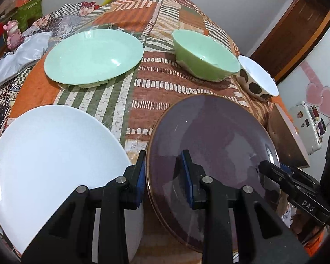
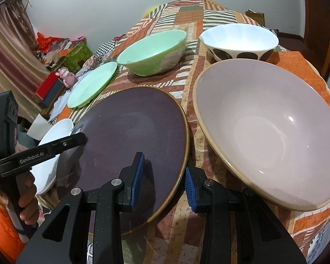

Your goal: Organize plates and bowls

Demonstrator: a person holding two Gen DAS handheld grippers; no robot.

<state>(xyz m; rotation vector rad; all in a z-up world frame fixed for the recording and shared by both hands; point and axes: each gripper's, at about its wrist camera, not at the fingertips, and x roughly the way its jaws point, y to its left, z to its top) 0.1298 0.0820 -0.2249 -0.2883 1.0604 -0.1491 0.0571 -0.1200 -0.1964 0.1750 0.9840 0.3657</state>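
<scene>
Both grippers (image 1: 165, 171) (image 2: 165, 176) angled down, clamping purple plate (image 1: 213, 136).

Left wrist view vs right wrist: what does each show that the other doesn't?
Only left wrist: nearly the whole white plate, a white case beyond the table edge, the right hand-held gripper from the side.

Only right wrist: the big pink bowl, a hand holding the left hand-held gripper.

Both: purple plate clamped at opposite rims by both hand-held grippers, green plate, green bowl, spotted bowl, patterned cloth.
</scene>
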